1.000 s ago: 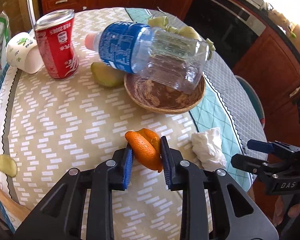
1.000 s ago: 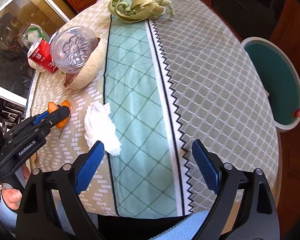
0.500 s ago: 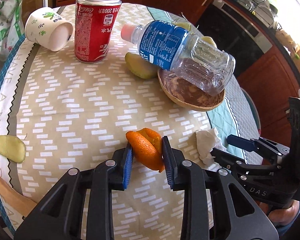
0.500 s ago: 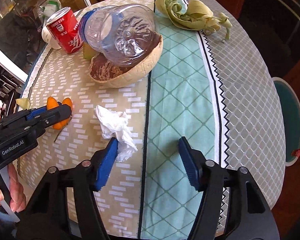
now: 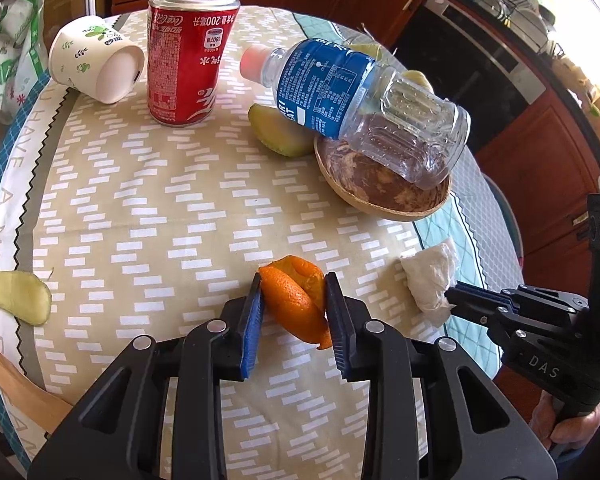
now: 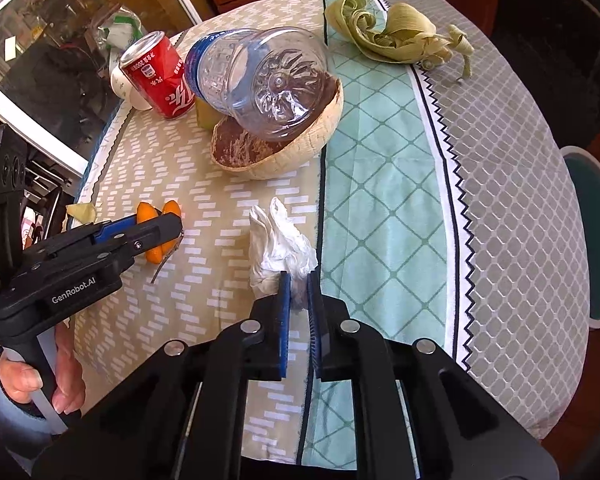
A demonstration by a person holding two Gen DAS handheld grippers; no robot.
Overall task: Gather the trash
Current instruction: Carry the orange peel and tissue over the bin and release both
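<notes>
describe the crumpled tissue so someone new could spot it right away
On the round table, look in front of the woven bowl holding the plastic bottle. The crumpled tissue sits by the teal stripe: the only white wad, pinched in the right gripper.

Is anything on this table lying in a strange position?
Yes. The plastic bottle lies tilted, its base resting in the brown bowl. The paper cup lies tipped on its side beside the upright red can.
</notes>
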